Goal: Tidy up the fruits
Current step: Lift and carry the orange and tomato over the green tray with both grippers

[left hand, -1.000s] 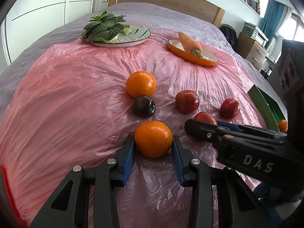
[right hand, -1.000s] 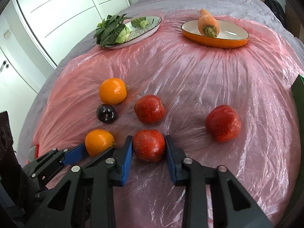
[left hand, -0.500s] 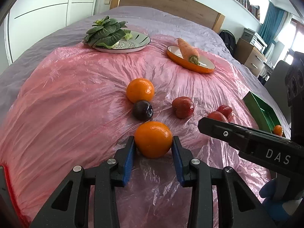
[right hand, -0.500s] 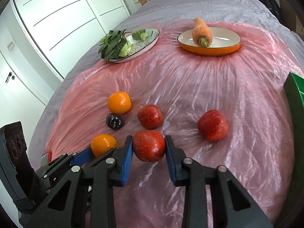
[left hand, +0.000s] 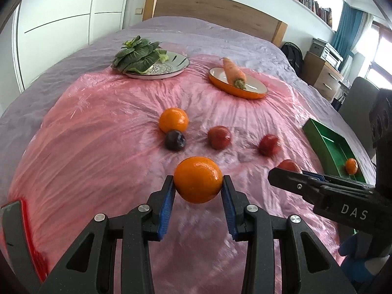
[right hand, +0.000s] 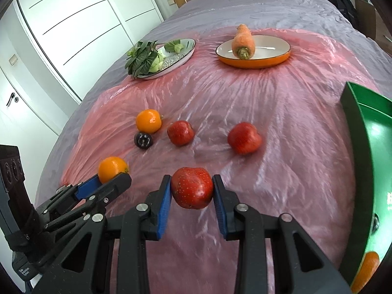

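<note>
My left gripper [left hand: 198,188] is shut on an orange [left hand: 198,179] and holds it above the pink plastic sheet [left hand: 98,134]. My right gripper [right hand: 192,191] is shut on a red apple [right hand: 191,191], also lifted off the sheet. In the right wrist view the left gripper [right hand: 107,182] with its orange [right hand: 112,169] shows at the lower left. On the sheet lie a second orange [left hand: 173,120], a dark plum [left hand: 175,140] and two red apples [left hand: 219,137] [left hand: 269,144]. A green tray [right hand: 360,147] at the right holds another orange [left hand: 351,166].
At the far end of the bed a patterned plate [left hand: 169,67] carries leafy greens [left hand: 136,55], and an orange dish [left hand: 241,89] holds a carrot [left hand: 234,72]. White cupboard doors [right hand: 61,24] line the left side. A desk and a chair stand at the far right.
Both grippers have risen and drawn back with their fruit, so the orange and the apple now hang clear of the sheet. The fruit left on the sheet looks farther away.
</note>
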### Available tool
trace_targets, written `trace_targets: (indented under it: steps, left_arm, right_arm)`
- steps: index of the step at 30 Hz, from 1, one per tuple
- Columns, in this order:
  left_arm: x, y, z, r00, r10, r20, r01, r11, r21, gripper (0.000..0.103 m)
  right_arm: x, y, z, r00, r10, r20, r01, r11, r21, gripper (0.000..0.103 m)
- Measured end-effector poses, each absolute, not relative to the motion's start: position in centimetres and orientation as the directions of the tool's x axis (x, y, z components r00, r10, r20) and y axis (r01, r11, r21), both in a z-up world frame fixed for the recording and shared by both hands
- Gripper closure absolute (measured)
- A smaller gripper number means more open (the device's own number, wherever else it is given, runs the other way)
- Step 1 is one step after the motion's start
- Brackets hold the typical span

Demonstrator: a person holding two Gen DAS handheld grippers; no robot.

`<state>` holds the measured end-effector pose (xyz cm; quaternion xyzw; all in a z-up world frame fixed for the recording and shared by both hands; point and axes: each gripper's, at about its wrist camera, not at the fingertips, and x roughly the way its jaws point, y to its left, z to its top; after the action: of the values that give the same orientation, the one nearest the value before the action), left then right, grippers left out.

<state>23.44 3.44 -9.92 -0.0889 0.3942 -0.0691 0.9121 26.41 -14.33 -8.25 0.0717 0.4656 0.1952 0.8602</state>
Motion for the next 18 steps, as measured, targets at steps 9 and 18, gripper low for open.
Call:
trace_targets:
  steps: [9, 18]
  left_arm:
    - [20.6, 1.9, -9.1, 0.661, -0.178, -0.729, 0.048, 0.979, -0.196, 0.07]
    - [18.4, 0.4, -8.2, 0.646, -0.169, -0.744, 0.064, 0.984, -0.168, 0.07]
  right_arm:
    - [23.3, -15.5, -7.8, 0.477, 0.397, -0.784, -0.272, 0.915, 0.298, 0.049]
    - [20.5, -17.1, -7.0, 0.482, 0.392, -0.783, -0.267, 0.918, 0.295, 0.049]
